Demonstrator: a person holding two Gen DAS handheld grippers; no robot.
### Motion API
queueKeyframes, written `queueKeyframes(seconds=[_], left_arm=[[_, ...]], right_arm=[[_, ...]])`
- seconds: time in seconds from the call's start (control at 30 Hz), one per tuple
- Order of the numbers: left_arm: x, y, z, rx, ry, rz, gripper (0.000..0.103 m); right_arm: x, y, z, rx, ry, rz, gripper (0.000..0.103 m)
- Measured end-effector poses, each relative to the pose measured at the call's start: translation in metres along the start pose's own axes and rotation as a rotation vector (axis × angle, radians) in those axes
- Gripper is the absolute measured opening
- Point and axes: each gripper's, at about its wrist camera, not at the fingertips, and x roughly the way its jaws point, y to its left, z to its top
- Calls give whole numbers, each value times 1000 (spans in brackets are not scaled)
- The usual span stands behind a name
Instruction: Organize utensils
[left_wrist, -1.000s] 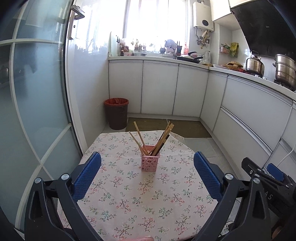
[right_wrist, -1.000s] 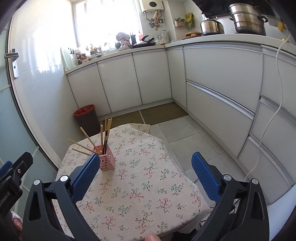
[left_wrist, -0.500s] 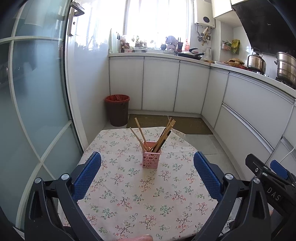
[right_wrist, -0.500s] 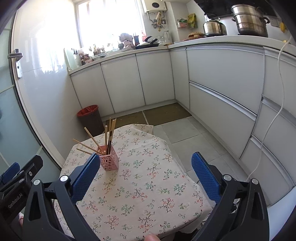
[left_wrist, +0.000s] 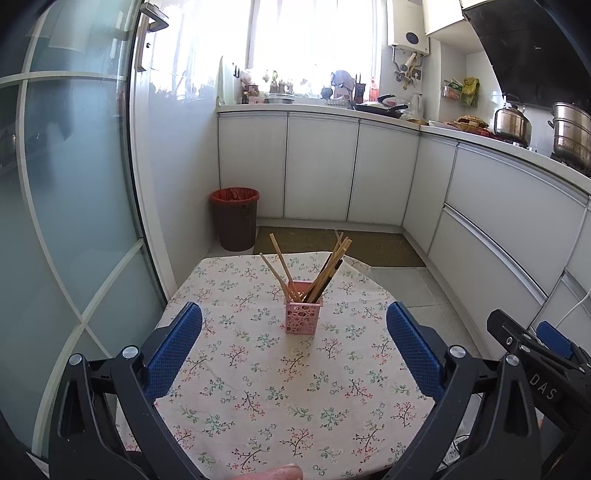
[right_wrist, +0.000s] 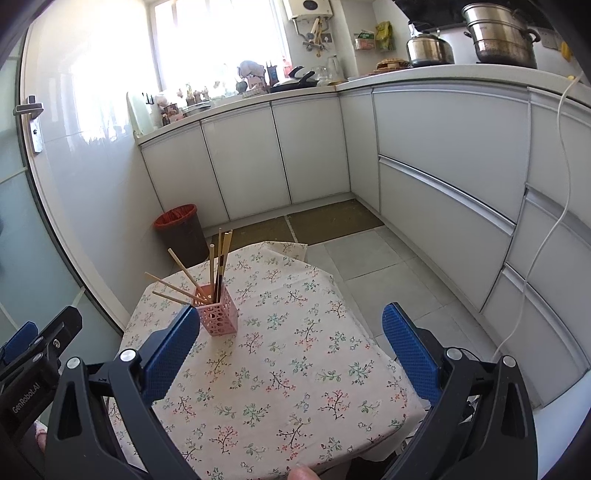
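A pink perforated holder (left_wrist: 303, 316) (right_wrist: 218, 314) stands upright near the middle of a small table with a floral cloth (left_wrist: 295, 387) (right_wrist: 280, 354). Several wooden chopsticks (left_wrist: 325, 266) (right_wrist: 214, 266) stick out of it, fanned left and right. My left gripper (left_wrist: 294, 343) is open above the near half of the table, well short of the holder, nothing between its blue pads. My right gripper (right_wrist: 290, 347) is open too, with the holder just beyond its left pad (right_wrist: 170, 354). The right gripper's body shows at the lower right of the left wrist view.
A red-lined bin (left_wrist: 235, 218) (right_wrist: 181, 232) stands on the floor beyond the table by white cabinets (left_wrist: 321, 166). A glass door (left_wrist: 66, 221) runs along the left. Pots (right_wrist: 498, 37) sit on the counter at right. A white cable (right_wrist: 546, 229) hangs down the drawers.
Both grippers have drawn back and lifted a little, so the table and holder sit lower and farther in both views. Both stay open. The holder has not moved.
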Motion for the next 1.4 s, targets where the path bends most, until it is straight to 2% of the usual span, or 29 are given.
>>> queueKeyframes(seconds=[1.23, 1.4], left_arm=[[3, 4, -1, 2, 19, 6, 96], [3, 0, -2, 33, 8, 24, 96]], right_arm=[[4, 2, -4, -7, 19, 10, 96], [5, 3, -6, -8, 25, 12, 96]])
